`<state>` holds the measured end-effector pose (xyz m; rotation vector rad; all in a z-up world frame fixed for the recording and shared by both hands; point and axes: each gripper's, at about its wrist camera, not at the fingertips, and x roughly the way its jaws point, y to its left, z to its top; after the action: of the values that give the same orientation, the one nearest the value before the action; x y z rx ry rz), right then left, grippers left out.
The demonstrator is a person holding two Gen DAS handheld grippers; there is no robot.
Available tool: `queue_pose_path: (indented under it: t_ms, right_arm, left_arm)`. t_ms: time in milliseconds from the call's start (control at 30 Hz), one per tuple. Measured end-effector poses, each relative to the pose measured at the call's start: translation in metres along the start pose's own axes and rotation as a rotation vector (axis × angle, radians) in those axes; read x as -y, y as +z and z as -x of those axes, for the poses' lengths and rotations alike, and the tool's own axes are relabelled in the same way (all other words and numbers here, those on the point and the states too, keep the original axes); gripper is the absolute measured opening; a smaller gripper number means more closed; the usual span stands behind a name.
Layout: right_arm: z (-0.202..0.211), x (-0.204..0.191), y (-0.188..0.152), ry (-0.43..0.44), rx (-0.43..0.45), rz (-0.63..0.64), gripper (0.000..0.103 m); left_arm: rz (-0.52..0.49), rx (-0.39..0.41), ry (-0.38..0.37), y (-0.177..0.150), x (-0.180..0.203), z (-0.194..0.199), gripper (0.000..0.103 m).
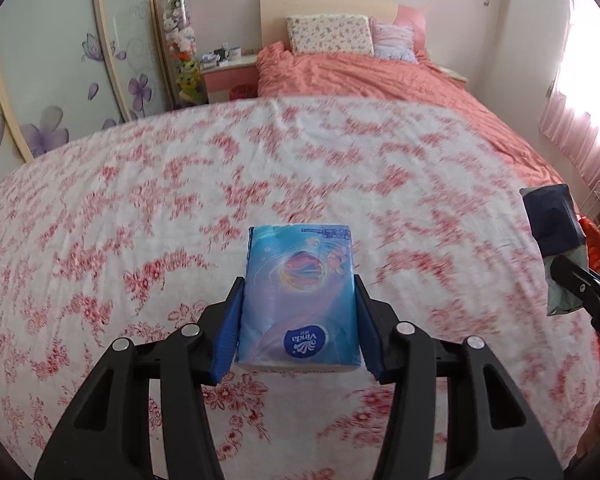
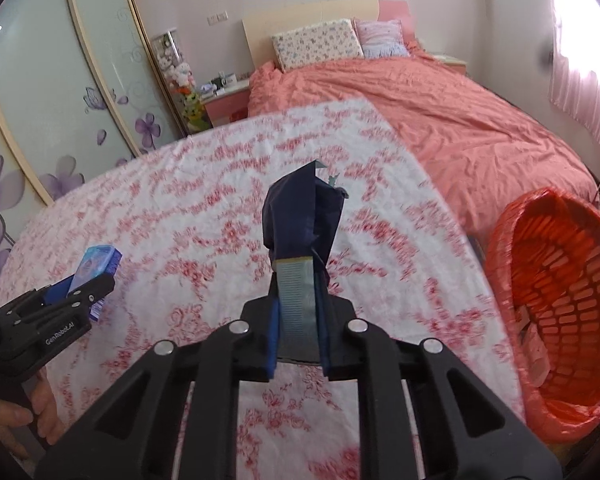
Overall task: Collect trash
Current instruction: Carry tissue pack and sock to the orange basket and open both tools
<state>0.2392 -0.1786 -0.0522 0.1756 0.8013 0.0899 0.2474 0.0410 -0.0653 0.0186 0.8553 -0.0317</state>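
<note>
Carrying underway: left gripper (image 1: 298,320) jaws clamp a Vinda tissue pack (image 1: 298,292), right gripper (image 2: 298,320) jaws pinch a dark wrapper (image 2: 300,216); next, probably the orange-lined basket (image 2: 556,304).

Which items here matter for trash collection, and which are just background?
Task items:
- tissue pack, clamped in left gripper
- dark blue wrapper, clamped in right gripper
- orange-lined basket at the right edge

Background:
- floral cloth
- coral bedspread
- pillows
- plush toys
- nightstand
</note>
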Motion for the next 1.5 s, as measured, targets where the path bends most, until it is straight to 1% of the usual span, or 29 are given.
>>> queue_pose_path:
  t_ms: [200,433,600,767,933,1100,1200,1267,1300,1333,1367,1433,1467,1500]
  right_arm:
    - [0.046,0.016,0.010,-0.009,0.083,-0.019,0.016]
    - [0.098,0.045,0.010,-0.045,0.164,-0.049,0.016]
    - [0.127,0.074,0.004,-0.072,0.210,-0.088,0.016]
    - [0.149,0.113,-0.003,-0.108,0.238,-0.143,0.016]
    - [0.158,0.159,-0.011,-0.134,0.248,-0.217,0.016]
    - [0.156,0.195,-0.019,-0.154,0.251,-0.274,0.016]
    - [0.152,0.218,-0.020,-0.159,0.248,-0.311,0.016]
    - [0.147,0.235,-0.021,-0.157,0.245,-0.341,0.017]
    - [0.144,0.241,-0.021,-0.153,0.243,-0.352,0.018]
    - [0.140,0.248,-0.021,-0.147,0.240,-0.367,0.025]
    - [0.136,0.256,-0.021,-0.139,0.241,-0.387,0.029]
    - [0.129,0.269,-0.021,-0.137,0.236,-0.416,0.030]
    - [0.124,0.275,-0.021,-0.134,0.227,-0.427,0.033]
    - [0.121,0.279,-0.021,-0.132,0.220,-0.434,0.038]
  left_arm:
    - [-0.027,0.066,-0.041,0.013,0.026,0.035,0.051]
    - [-0.100,0.123,-0.108,0.018,0.076,0.068,0.051]
    - [-0.145,0.142,-0.190,0.018,0.116,0.085,0.051]
    - [-0.190,0.149,-0.293,0.016,0.162,0.095,0.051]
    - [-0.243,0.141,-0.387,0.012,0.210,0.094,0.051]
    - [-0.289,0.112,-0.469,0.010,0.252,0.080,0.052]
    - [-0.316,0.102,-0.499,0.007,0.273,0.075,0.052]
    - [-0.335,0.083,-0.512,0.006,0.288,0.065,0.052]
    - [-0.342,0.069,-0.518,0.006,0.294,0.058,0.053]
    - [-0.345,0.061,-0.518,0.006,0.297,0.055,0.053]
    - [-0.350,0.050,-0.515,0.006,0.302,0.048,0.055]
    - [-0.362,0.030,-0.512,0.003,0.307,0.039,0.059]
    - [-0.365,0.024,-0.501,0.002,0.309,0.036,0.063]
    - [-0.365,0.014,-0.499,0.002,0.309,0.031,0.064]
